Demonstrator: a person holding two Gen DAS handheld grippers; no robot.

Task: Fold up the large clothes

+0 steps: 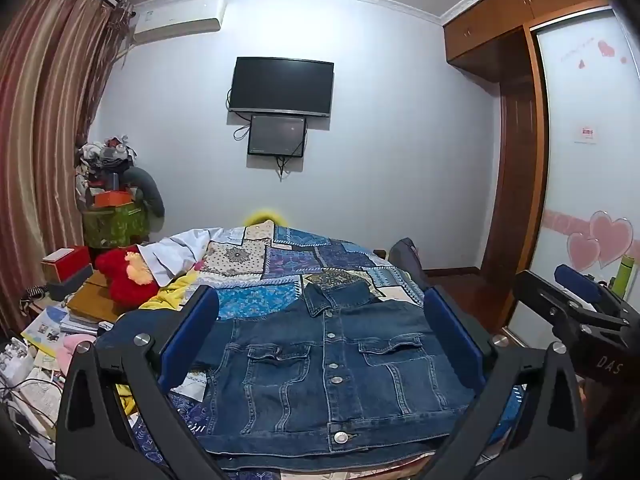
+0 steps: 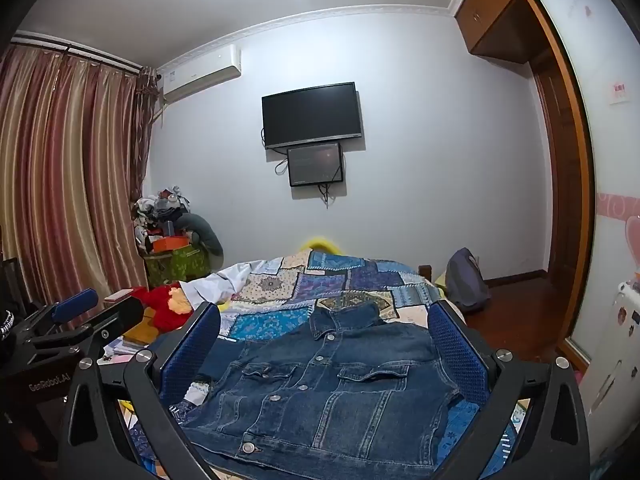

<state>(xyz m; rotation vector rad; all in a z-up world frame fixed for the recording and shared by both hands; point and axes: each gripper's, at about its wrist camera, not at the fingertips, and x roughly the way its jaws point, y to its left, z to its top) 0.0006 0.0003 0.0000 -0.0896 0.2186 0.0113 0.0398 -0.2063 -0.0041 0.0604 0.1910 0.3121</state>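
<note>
denim jacket flat on patchwork bedspread

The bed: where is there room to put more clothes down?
Free: the patchwork quilt beyond the denim jacket collar, up to the white cloth. Crowded: the bed's left edge, with the red plush toy and piled books.
</note>
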